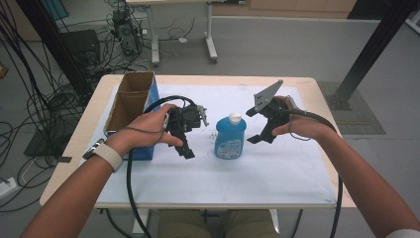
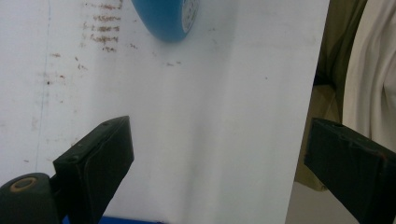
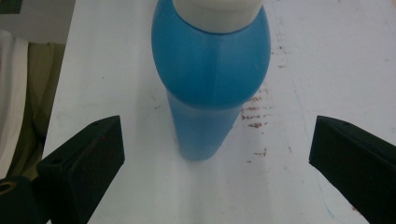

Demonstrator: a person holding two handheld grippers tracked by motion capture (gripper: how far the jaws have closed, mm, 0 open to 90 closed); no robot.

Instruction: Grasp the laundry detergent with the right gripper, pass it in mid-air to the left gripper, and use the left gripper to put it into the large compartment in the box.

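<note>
A blue bottle [image 1: 231,137] with a white cap stands upright in the middle of the white-topped table [image 1: 277,173]. My left gripper [image 1: 185,141] hovers just to its left, jaws open and pointing down at the table. My right gripper [image 1: 260,130] hovers just to its right, also open and empty. In the right gripper view the bottle [image 3: 211,79] stands straight ahead between the spread jaws of that gripper [image 3: 217,158], a little beyond their tips. In the left gripper view my left gripper [image 2: 219,154] is spread wide, and the bottle's base [image 2: 166,18] shows at the top edge.
An open cardboard box [image 1: 131,106] with blue sides stands at the table's left, behind my left hand. Small brown specks [image 1: 213,134] mark the sheet beside the bottle. The table's near edge and the person's lap lie below. Cables and desk legs clutter the floor beyond.
</note>
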